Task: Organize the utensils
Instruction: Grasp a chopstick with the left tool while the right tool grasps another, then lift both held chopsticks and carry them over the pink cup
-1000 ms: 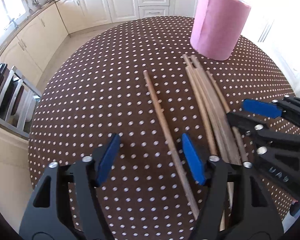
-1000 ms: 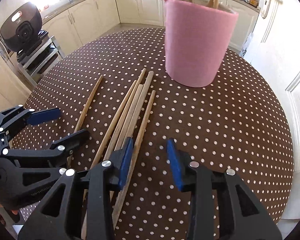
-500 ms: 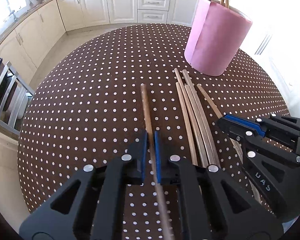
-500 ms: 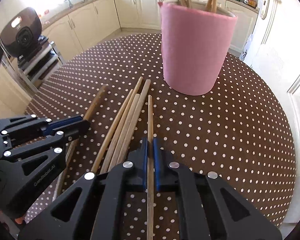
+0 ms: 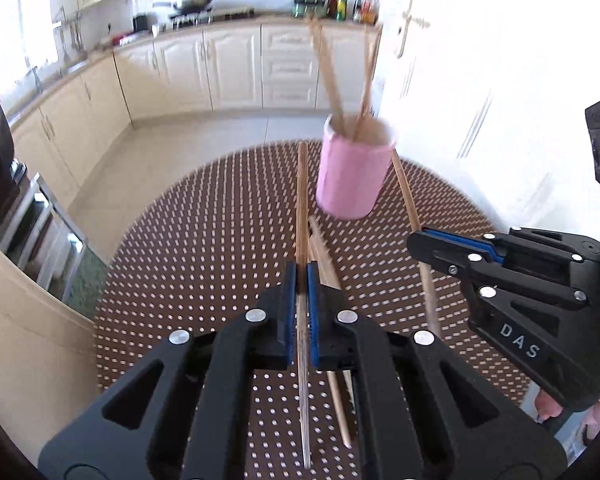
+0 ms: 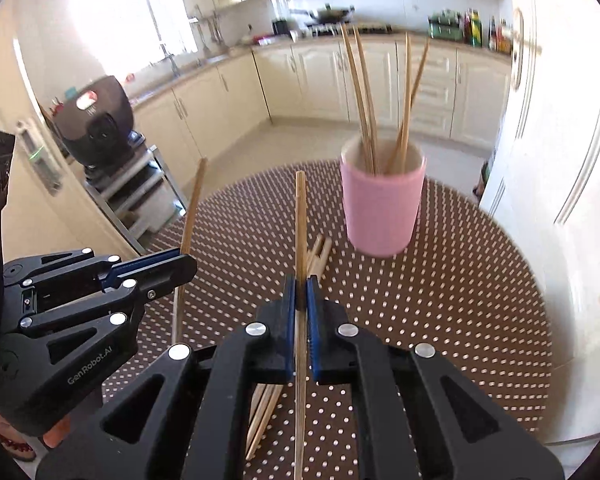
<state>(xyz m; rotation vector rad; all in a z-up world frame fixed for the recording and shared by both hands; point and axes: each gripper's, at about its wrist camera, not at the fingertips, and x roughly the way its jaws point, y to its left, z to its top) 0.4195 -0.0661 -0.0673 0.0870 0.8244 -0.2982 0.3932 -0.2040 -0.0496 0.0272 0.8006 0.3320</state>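
Observation:
My left gripper is shut on a wooden chopstick and holds it above the table, pointing at the pink cup. My right gripper is shut on another chopstick, also lifted. The pink cup stands upright at the table's far side with several chopsticks in it. A few loose chopsticks lie on the dotted brown table below both grippers. The right gripper shows at the right in the left wrist view, the left gripper at the left in the right wrist view.
The round table has edges close on all sides. A metal rack with a dark appliance stands left of it. White cabinets line the far wall; a white door is at the right.
Both grippers, each shut on a chopstick, have risen off the table and tilted up, so the cup looks farther and lower. One second ago both were open over the loose chopsticks.

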